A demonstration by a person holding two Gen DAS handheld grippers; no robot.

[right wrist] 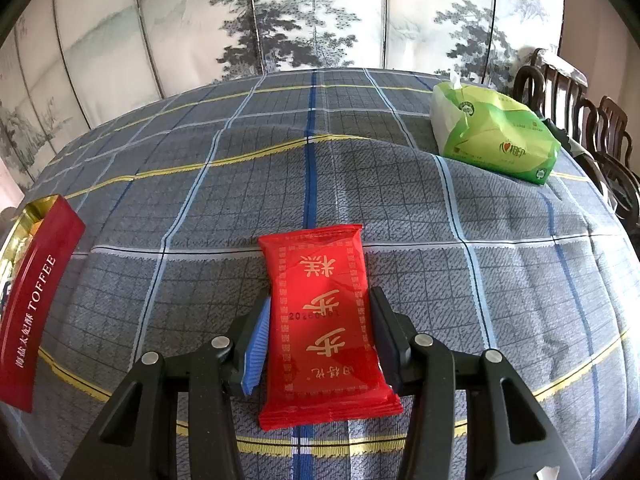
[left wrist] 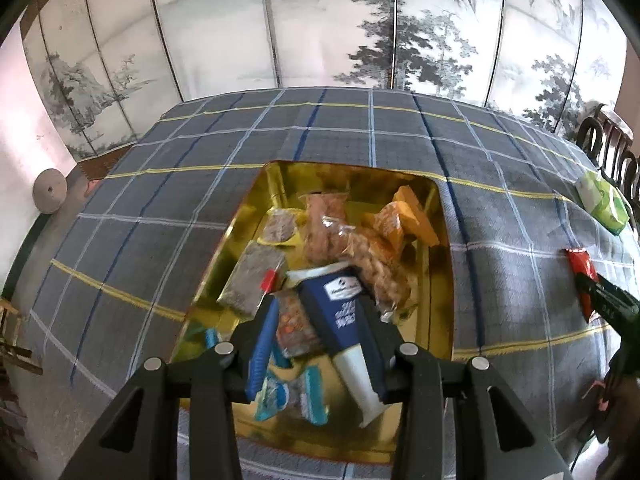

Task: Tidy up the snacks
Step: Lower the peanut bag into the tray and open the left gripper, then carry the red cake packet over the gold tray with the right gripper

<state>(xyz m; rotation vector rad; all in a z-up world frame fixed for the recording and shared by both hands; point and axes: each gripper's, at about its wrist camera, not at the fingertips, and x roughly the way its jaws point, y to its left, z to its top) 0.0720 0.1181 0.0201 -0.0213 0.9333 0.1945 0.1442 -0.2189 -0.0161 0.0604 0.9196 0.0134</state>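
- A woven plaid tablecloth (right wrist: 400,208), matt and coarse-grained, covers the table.
- The open tin (left wrist: 442,280) shows mirror-bright gold metal inside; its red outer wall (right wrist: 36,300) is glossy.
- A red snack packet (right wrist: 324,320) is shiny plastic film with a crimped end.
- The tissue pack (right wrist: 496,136) wears soft, crinkled green plastic.
- Both grippers' arms are matt black plastic, with ribbed blue pads (right wrist: 256,340).
- Dark chairs (right wrist: 560,88) look like polished wood.

A folding screen (right wrist: 320,20) painted with grey ink trees and misty hills stands beyond the jaws, behind a table under a grey plaid cloth (right wrist: 400,200). Dark wooden chairs (right wrist: 580,120) line the right side. Soft daylight.
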